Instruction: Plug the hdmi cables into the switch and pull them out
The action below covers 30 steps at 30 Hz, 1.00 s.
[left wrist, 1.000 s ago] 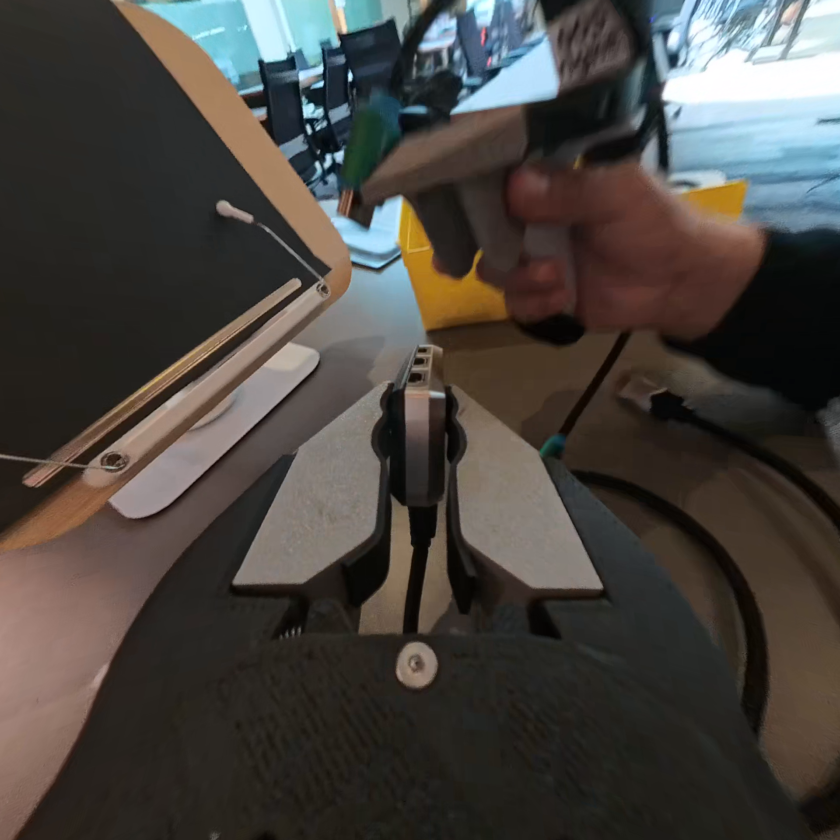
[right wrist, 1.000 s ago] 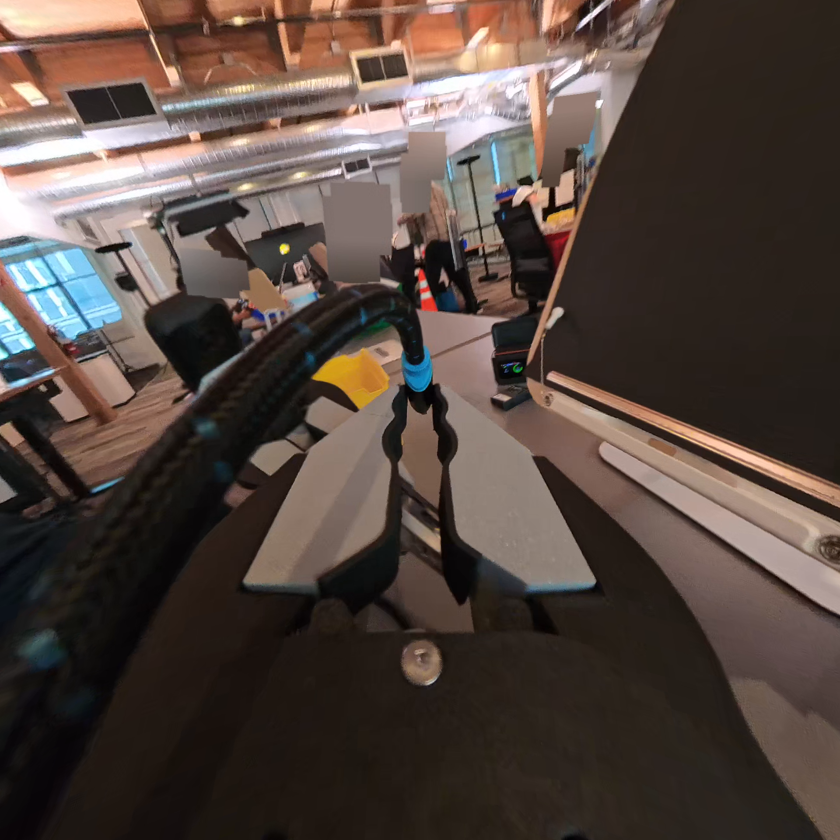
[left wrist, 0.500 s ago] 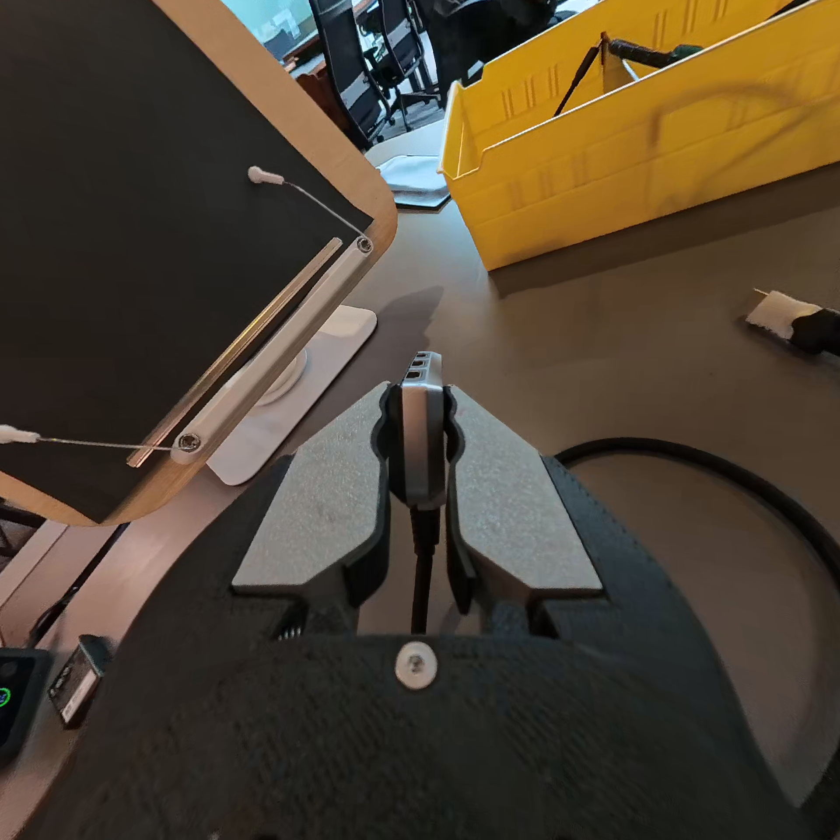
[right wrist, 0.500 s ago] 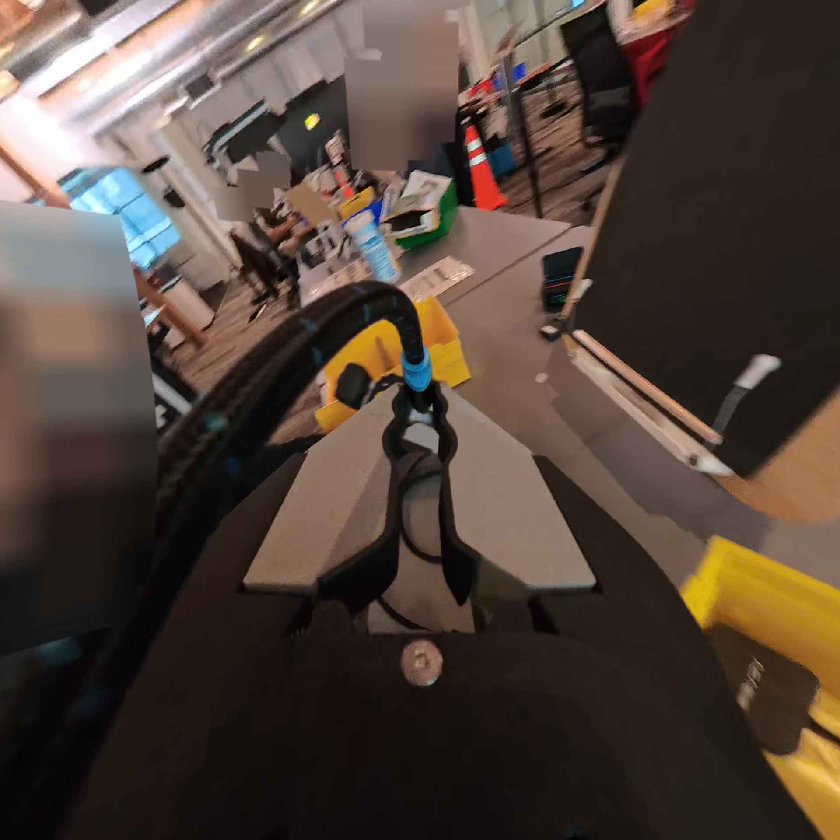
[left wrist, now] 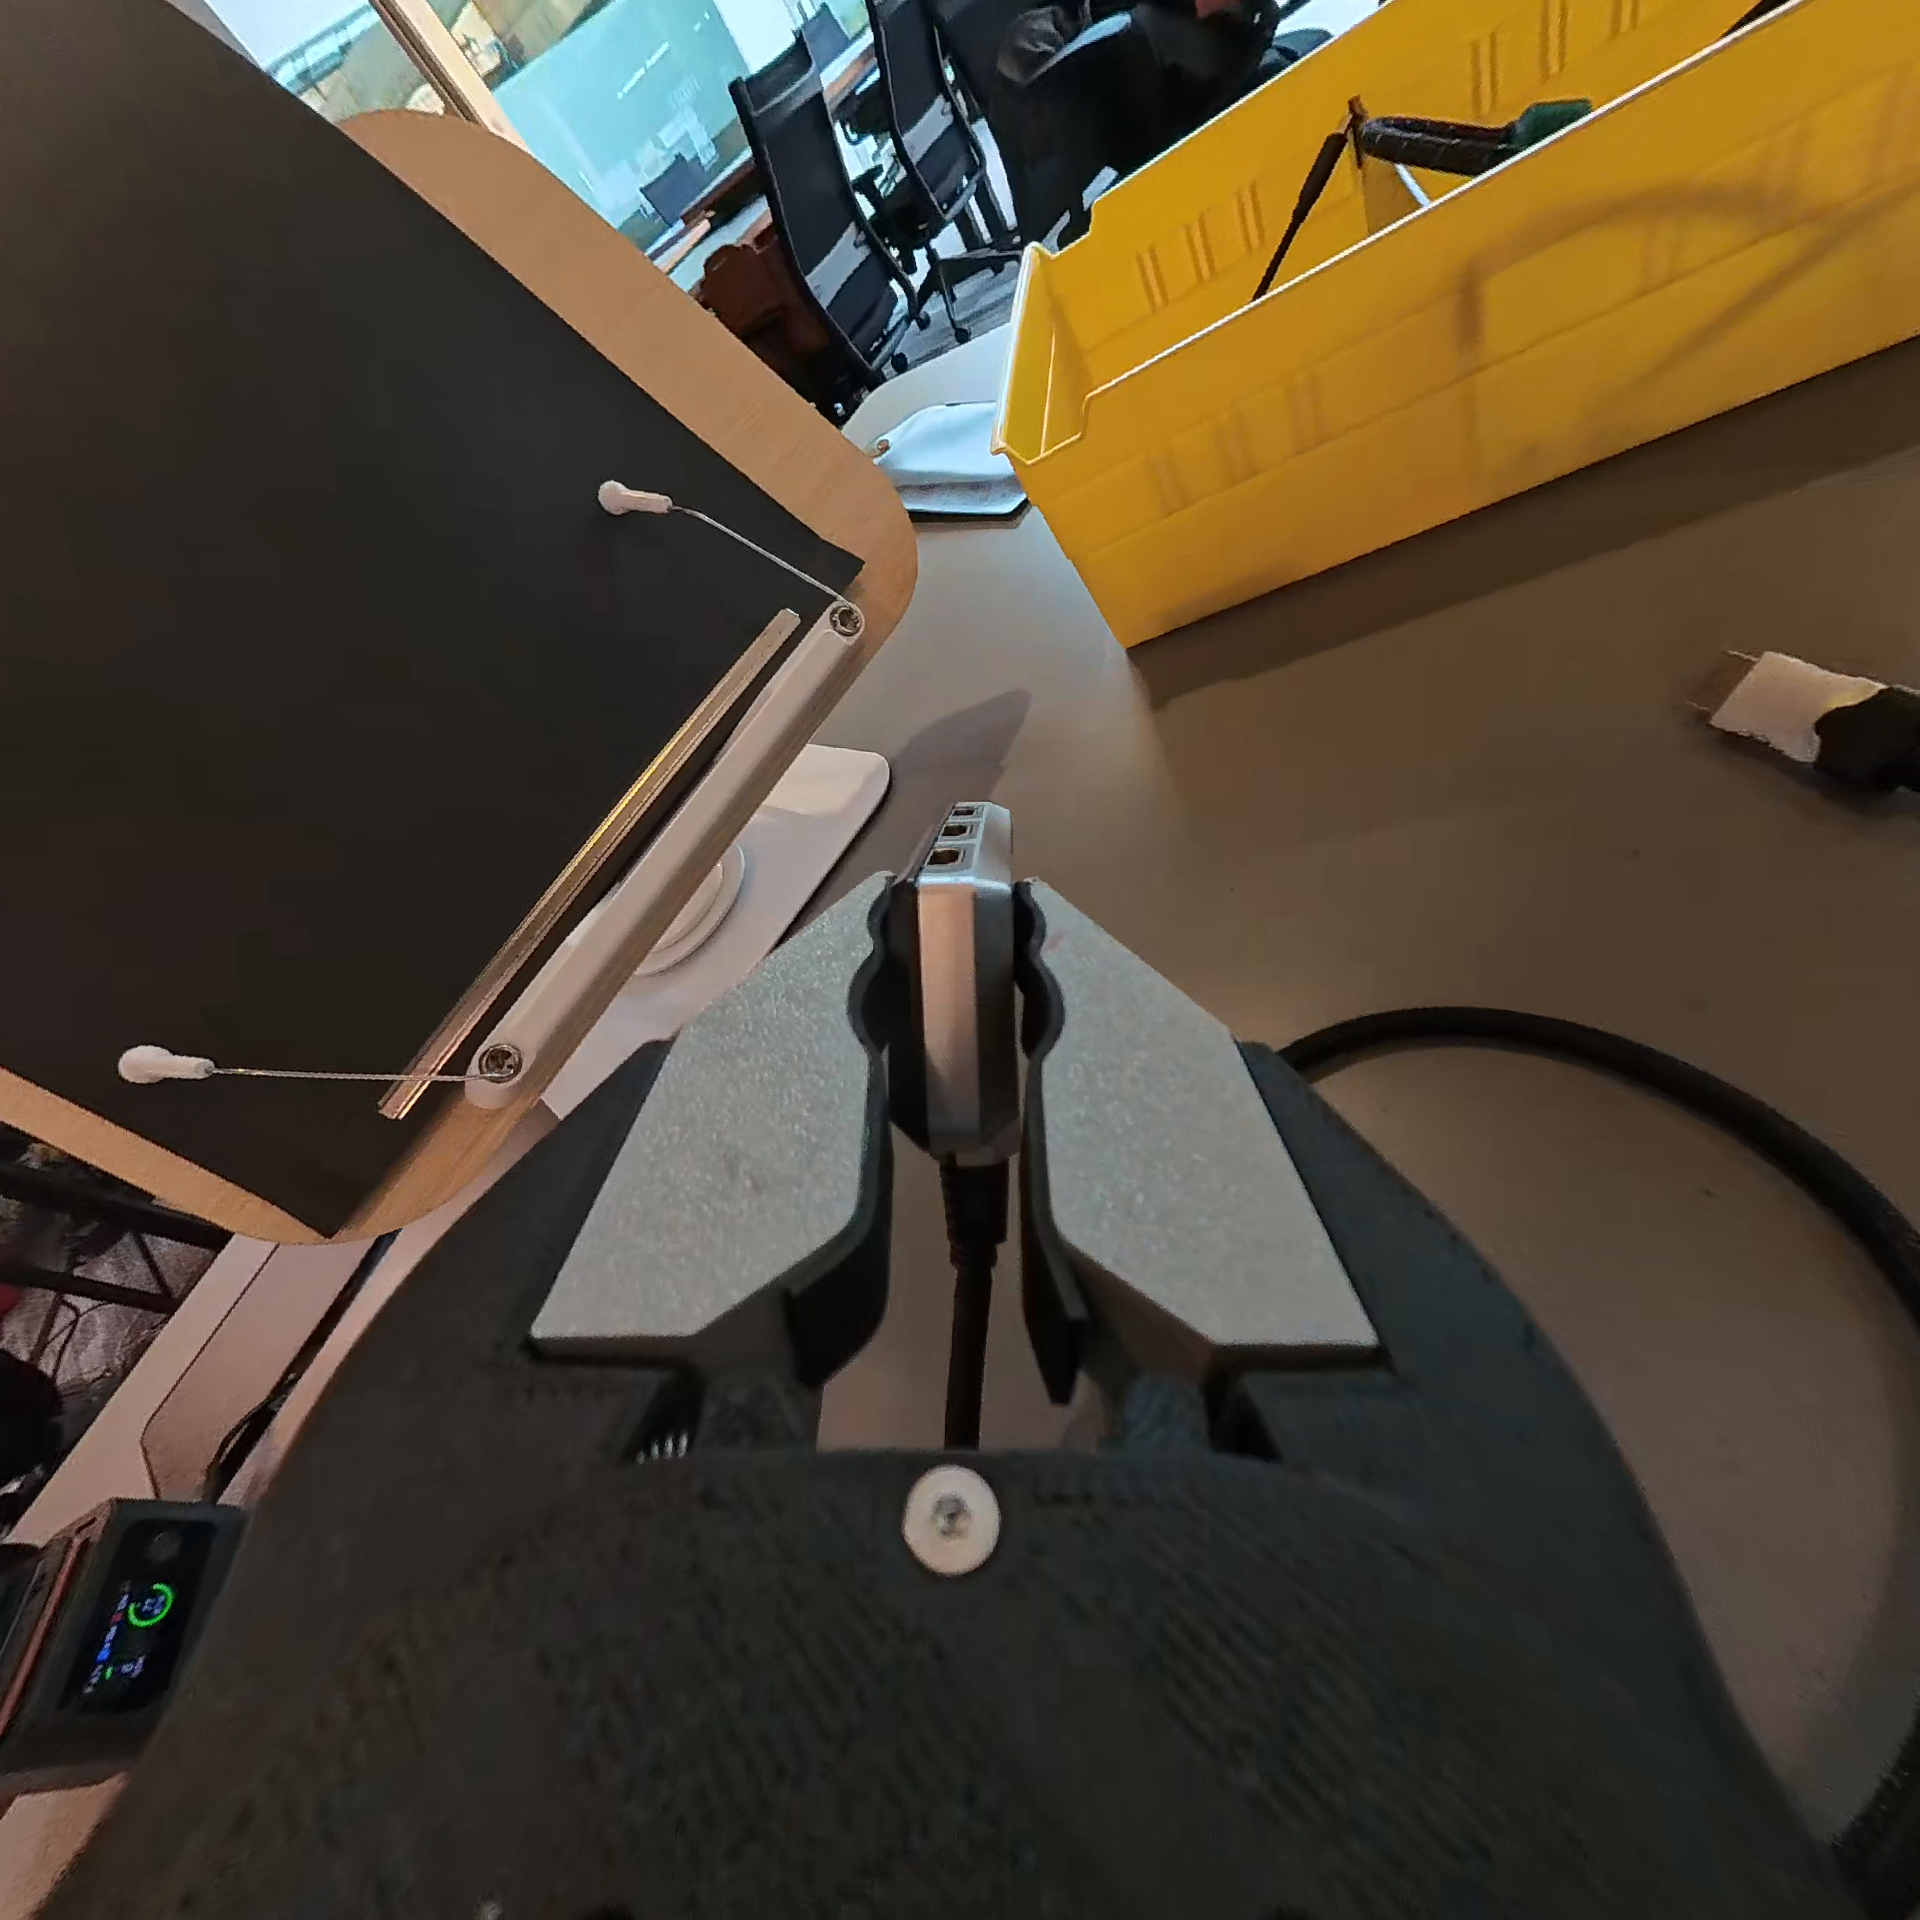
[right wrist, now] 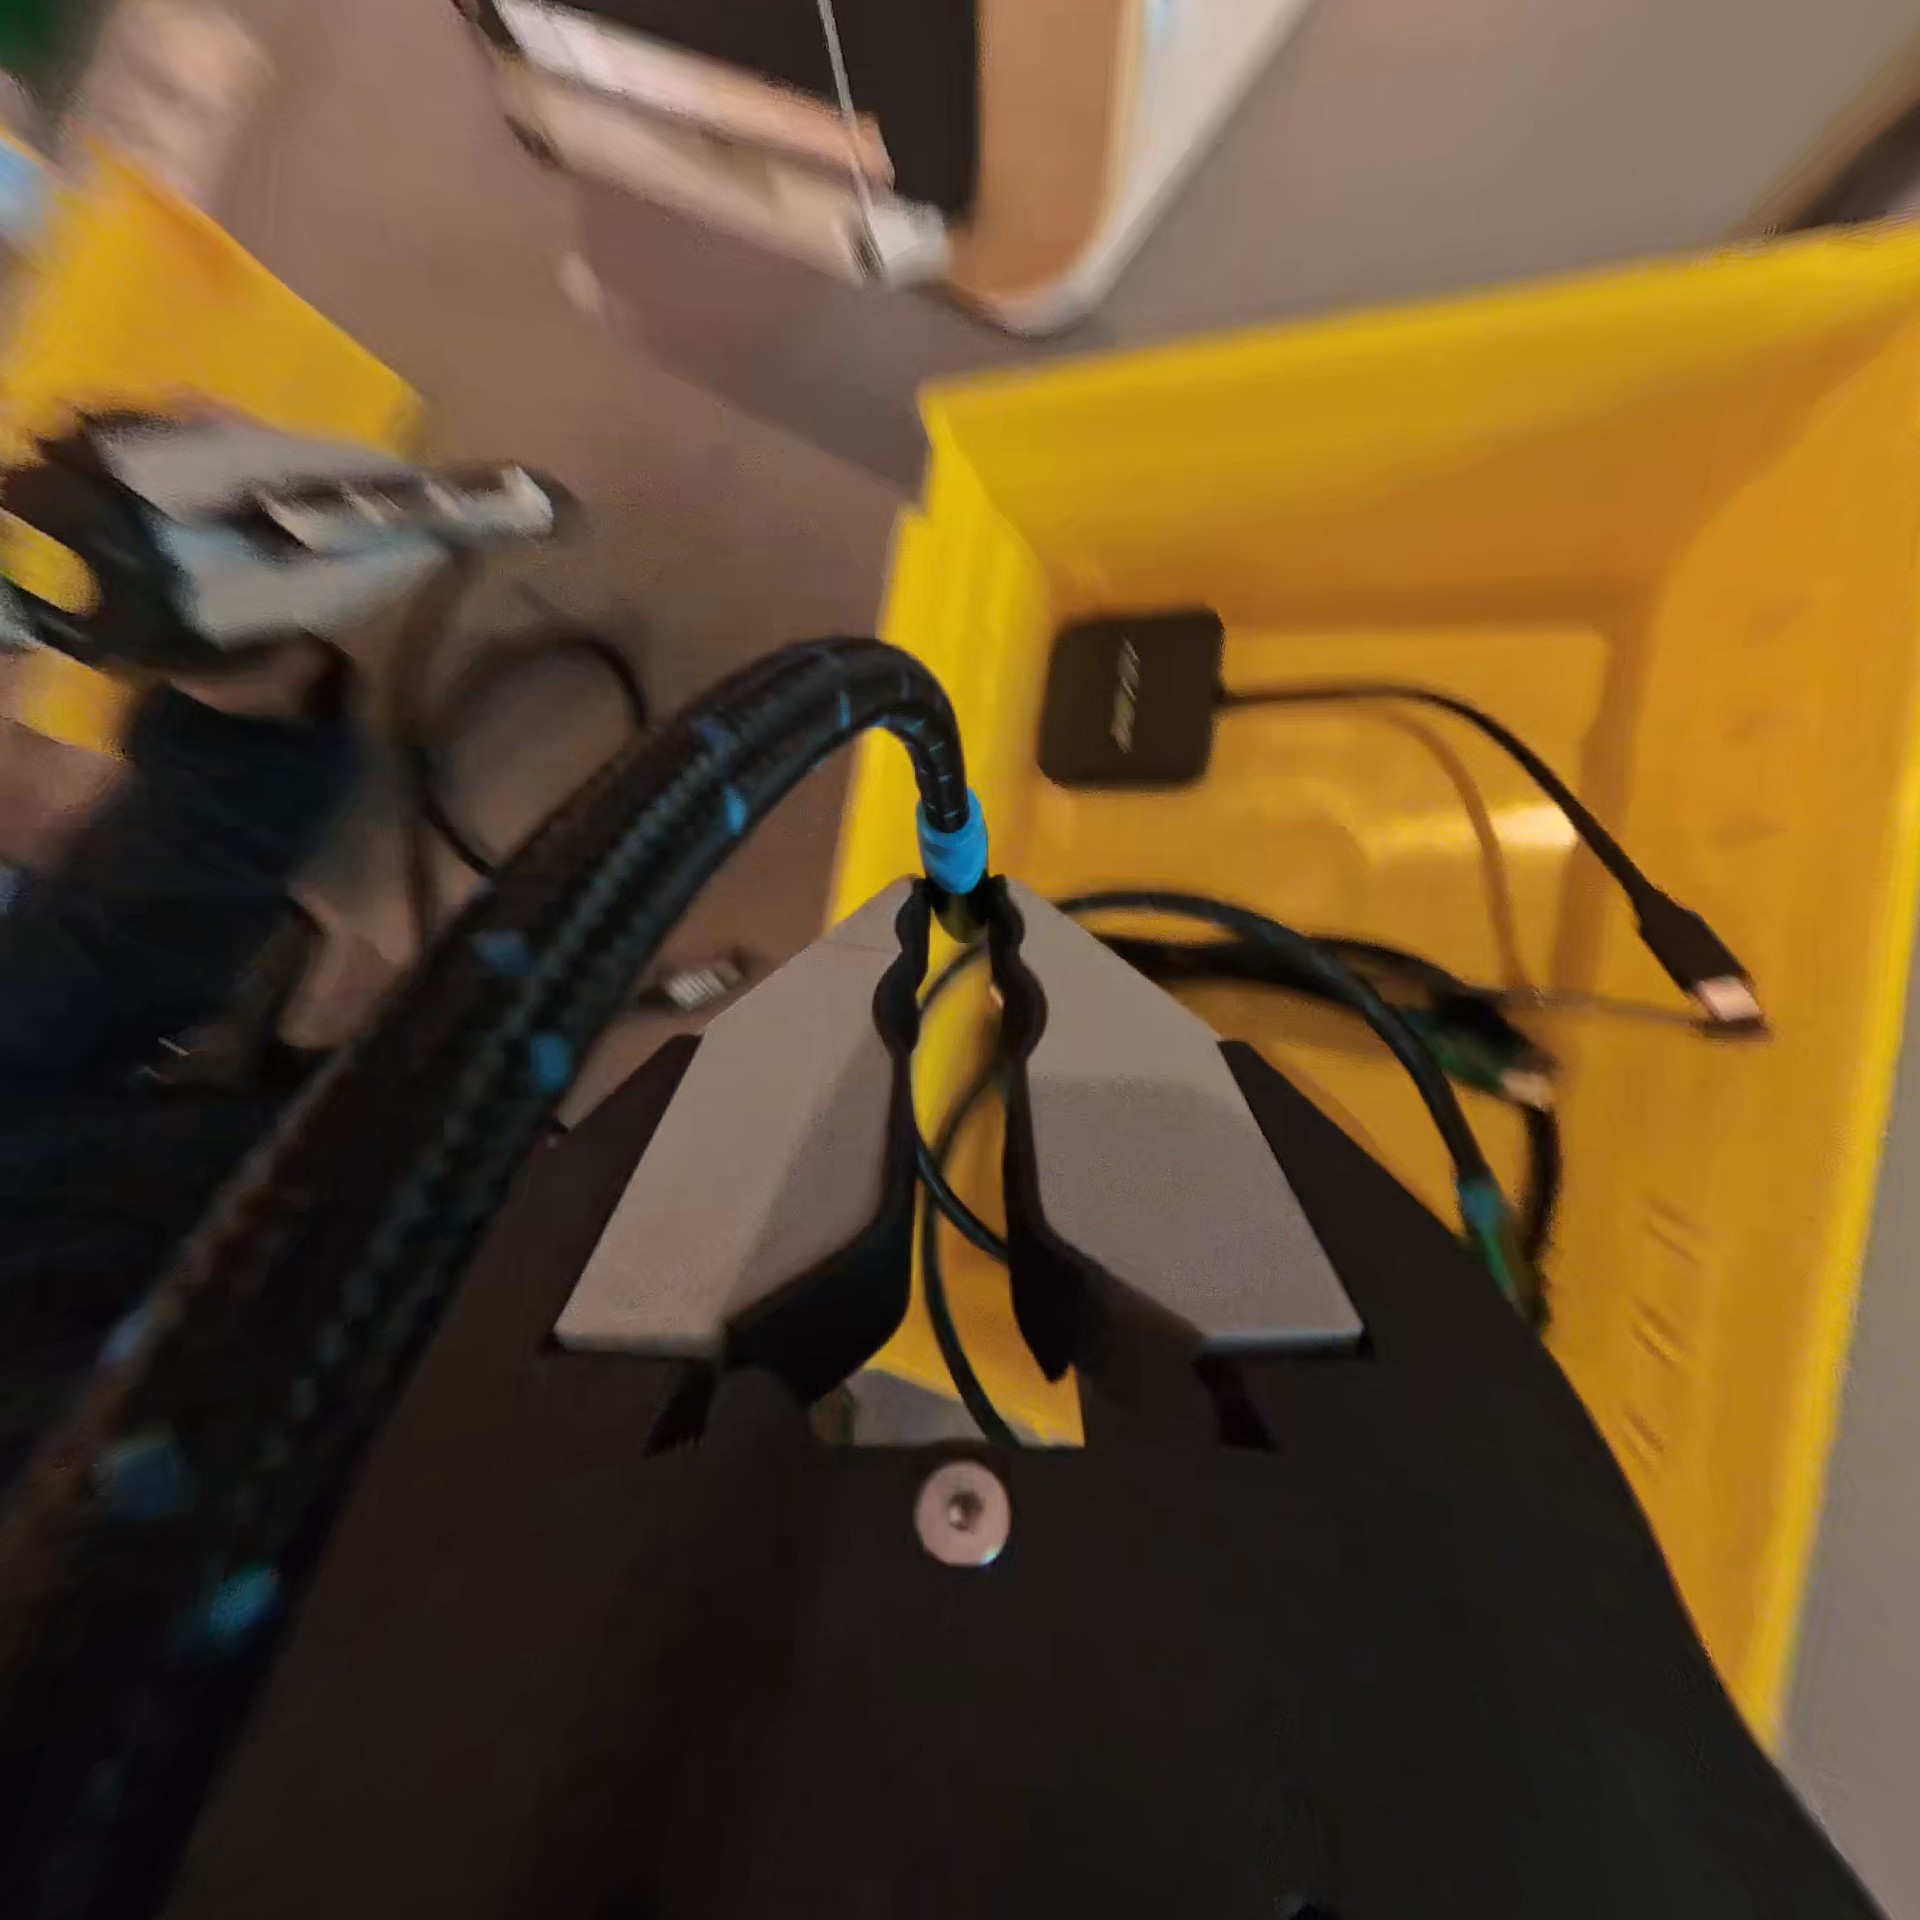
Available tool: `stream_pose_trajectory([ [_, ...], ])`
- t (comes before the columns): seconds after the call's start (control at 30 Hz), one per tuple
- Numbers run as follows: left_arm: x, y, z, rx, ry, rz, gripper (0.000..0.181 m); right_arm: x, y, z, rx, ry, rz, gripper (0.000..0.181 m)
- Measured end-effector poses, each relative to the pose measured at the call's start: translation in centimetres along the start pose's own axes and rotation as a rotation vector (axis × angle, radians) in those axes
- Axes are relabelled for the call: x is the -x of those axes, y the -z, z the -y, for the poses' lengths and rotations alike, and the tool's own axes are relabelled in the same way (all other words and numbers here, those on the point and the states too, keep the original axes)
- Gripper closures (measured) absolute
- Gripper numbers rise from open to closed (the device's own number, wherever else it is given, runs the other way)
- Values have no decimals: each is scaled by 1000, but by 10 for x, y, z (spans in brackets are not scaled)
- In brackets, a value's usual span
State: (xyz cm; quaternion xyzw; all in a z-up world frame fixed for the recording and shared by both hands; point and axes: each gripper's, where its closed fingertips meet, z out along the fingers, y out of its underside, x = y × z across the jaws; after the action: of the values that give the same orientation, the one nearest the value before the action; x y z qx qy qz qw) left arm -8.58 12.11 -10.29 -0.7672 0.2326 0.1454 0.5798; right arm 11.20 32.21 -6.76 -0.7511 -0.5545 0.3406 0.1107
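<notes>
HDMI switch [left wrist: 961, 997], slim grey metal body, sits edge-up clamped between the left gripper [left wrist: 958, 935] pads, held over the grey table [left wrist: 1403, 831]. Its row of ports faces forward and all visible ports are empty; its own thin black lead runs back between the fingers toward the camera. Left jaws are closed only to the width of the switch body, firm grasp.

Right gripper [right wrist: 958, 914] is pinched nearly closed on the plug end of a braided black-and-blue HDMI cable [right wrist: 727, 748], gripping just below the blue strain-relief collar [right wrist: 951, 847]. The connector tip itself is hidden between the pads. The cable arcs up and back to the left. This view is motion-blurred; the gripper hangs over a yellow bin [right wrist: 1714, 831] that holds a small black box [right wrist: 1127, 696] and loose thin cables. The switch in the other gripper shows blurred at far left, well apart from the plug.

Step, as I judge it: between cycles, cable unplugged and in hand, no insertion under way. The next move calls for swinging the plug toward the switch, lining the connector flat with one port, and pushing straight in while the left hand braces.

Another loose plug with a white-taped end [left wrist: 1787, 707] lies on the table at right, and a thick black cable [left wrist: 1662, 1081] loops beside it.
</notes>
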Motion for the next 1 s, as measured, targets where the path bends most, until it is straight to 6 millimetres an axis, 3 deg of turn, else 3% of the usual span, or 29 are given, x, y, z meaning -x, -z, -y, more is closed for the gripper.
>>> stream_pose_trajectory([
  [0.1,0,0,1,0,-6,3,163,-21,-3,-44,299,36,-166,172],
  [0.17,-1,0,2,0,-12,4,163,-19,-5,-65,442,43,-172,173],
  [0.37,-3,-2,-2,16,-39,5,163,-20,-26,-77,501,-90,-138,172],
  [0.53,-4,-3,-1,16,-40,2,163,-21,-30,-94,558,-208,-90,170],
  [0.6,-5,-3,-1,18,-47,4,163,-10,-31,-98,579,-329,2,156],
  [0.73,-4,-2,-1,16,-52,8,163,11,-22,-97,602,-435,153,157],
  [0.9,-5,-3,-1,16,-44,3,163,61,-8,-70,525,-393,440,144],
  [1.0,-6,-4,-2,24,-58,4,163,62,-14,-54,418,-419,471,140],
])
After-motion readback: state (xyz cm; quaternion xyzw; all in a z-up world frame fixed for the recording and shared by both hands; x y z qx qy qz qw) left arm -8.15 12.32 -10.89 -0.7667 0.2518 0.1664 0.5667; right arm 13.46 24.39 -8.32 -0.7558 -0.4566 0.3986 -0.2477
